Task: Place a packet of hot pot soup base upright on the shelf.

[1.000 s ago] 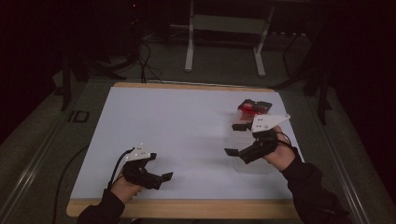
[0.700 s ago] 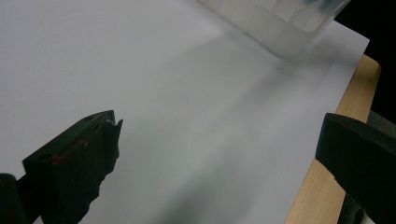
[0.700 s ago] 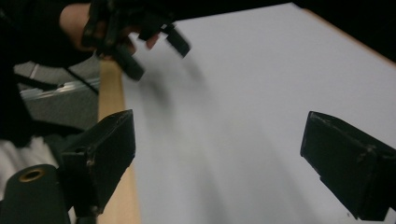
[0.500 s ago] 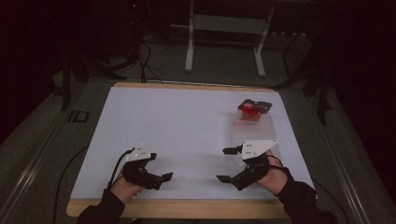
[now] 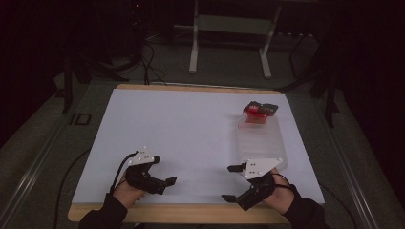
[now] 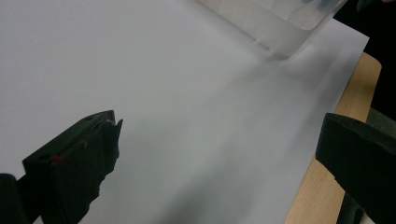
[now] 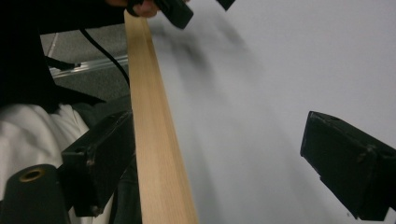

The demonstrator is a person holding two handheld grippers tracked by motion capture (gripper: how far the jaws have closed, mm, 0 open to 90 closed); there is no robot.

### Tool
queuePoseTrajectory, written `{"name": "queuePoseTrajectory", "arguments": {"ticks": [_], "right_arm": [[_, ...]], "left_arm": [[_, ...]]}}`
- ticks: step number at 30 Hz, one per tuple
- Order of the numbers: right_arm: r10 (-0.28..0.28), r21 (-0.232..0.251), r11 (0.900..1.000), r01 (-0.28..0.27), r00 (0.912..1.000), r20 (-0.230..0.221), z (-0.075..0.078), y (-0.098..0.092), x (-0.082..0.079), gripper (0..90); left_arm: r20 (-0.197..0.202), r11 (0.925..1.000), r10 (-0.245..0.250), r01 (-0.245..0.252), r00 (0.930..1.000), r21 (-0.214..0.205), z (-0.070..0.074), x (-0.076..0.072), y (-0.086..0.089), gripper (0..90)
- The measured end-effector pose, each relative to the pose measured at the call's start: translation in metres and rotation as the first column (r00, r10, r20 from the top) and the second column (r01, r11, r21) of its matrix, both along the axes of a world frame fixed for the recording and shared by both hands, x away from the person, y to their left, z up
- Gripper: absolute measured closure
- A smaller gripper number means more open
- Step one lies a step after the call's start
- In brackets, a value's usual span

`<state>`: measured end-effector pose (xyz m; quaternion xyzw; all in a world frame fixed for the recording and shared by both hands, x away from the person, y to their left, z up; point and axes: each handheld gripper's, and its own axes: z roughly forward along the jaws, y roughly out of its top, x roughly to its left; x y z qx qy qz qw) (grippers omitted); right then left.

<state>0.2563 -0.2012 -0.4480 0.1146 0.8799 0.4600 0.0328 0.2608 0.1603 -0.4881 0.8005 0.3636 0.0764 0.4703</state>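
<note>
High view: left gripper [image 5: 165, 182] low at the near left of the white sheet [image 5: 181, 133], forearm in from the bottom edge, jaws apart, empty. Right gripper [image 5: 232, 182] at the near right, jaws spread wide, pointing left, empty. Clear container [image 5: 261, 138] lies just beyond it; long axis near to far, red object [image 5: 257, 114] at its far end.

Left gripper view: jaws wide apart over the sheet; container corner [image 6: 280, 23] ahead.

Right gripper view: jaws wide, straddling the table's wooden edge [image 7: 154, 140].
</note>
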Motion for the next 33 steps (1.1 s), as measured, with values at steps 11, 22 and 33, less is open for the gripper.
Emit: {"name": "queuePoseTrajectory", "arguments": {"ticks": [11, 22, 33], "right_arm": [[-0.003, -0.062, 0.9981, 0.0, 0.999, -0.044, -0.022, -0.005, -0.009, 10.3], [-0.022, -0.096, 0.9953, 0.016, 0.9978, -0.063, -0.03, -0.011, -0.015, 10.3], [-0.066, -0.1, 0.9932, 0.059, 0.9956, -0.067, -0.036, -0.033, -0.016, 13.6]], "left_arm": [[0.001, 1.0, -0.002, 0.002, 1.0, 0.006, 0.0, -0.001, -0.001, 0.0], [0.003, 1.0, -0.002, 0.002, 1.0, 0.003, 0.0, -0.001, -0.001, 0.0], [0.004, 0.9999, -0.008, 0.008, 1.0, 0.012, -0.001, -0.001, -0.001, 0.0]]}}
